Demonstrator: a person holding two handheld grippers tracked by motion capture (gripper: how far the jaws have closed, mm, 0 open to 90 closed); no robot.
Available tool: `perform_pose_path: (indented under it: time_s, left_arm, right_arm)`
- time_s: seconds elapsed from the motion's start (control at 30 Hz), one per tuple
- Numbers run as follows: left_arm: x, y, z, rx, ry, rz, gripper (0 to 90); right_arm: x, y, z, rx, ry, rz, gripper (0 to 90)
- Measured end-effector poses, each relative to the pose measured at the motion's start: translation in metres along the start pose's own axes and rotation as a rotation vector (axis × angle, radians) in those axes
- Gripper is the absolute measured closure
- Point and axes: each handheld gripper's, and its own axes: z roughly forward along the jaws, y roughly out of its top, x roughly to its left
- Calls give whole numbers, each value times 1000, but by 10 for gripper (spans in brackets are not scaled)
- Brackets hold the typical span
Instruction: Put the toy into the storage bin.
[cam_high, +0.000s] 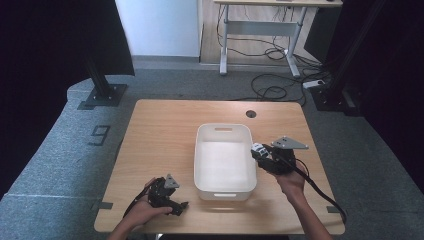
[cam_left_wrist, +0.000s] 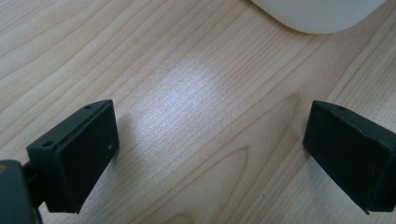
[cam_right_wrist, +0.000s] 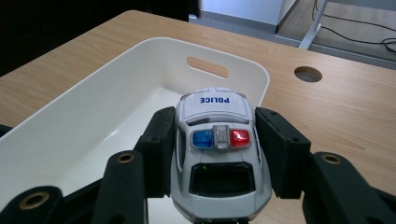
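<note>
Police car (cam_right_wrist: 218, 154) sits clenched in my right gripper (cam_right_wrist: 217, 140) above the white bin's (cam_right_wrist: 93, 107) rim; my left gripper (cam_left_wrist: 210, 149) hangs released.

toy car's (cam_right_wrist: 219, 154) tail cut off below

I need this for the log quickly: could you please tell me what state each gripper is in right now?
Left gripper: open, holding nothing, low over the table.
Right gripper: closed on the toy police car.

"POLICE" stands in blue capitals on the white hood of the toy car (cam_right_wrist: 218, 154), upside down in the right gripper view. A dark "9" is marked on the grey floor (cam_high: 60, 150), left of the table.
</note>
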Motion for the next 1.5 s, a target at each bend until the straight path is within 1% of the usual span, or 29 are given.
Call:
perform_pose_path:
  time_s: [0.43, 0.53, 0.7, 0.9, 1.13, 1.2, 1.37, 1.5]
  left_arm:
    - [0, 0, 0, -2, 0, 0, 35]
    - [0, 0, 0, -2, 0, 0, 35]
    - [0, 0, 0, -2, 1, -1, 35]
    - [0, 0, 0, -2, 0, 0, 35]
    - [0, 0, 0, -1, 0, 0, 35]
    - [0, 0, 0, -2, 1, 0, 35]
    - [0, 0, 0, -3, 1, -1, 34]
    - [0, 0, 0, -3, 2, -1, 35]
  right_arm:
    - [3, 0, 4, 8, 6, -1, 502]
    - [7, 2, 5, 9, -5, -23, 501]
    - [15, 4, 8, 9, 18, -34, 501]
    - [16, 2, 15, 28, 18, -36, 502]
    - [17, 2, 22, 35, 31, -25, 501]
    - [19, 3, 23, 38, 28, -34, 502]
    - [24, 6, 27, 34, 39, -41, 501]
    - [27, 6, 31, 38, 47, -39, 502]
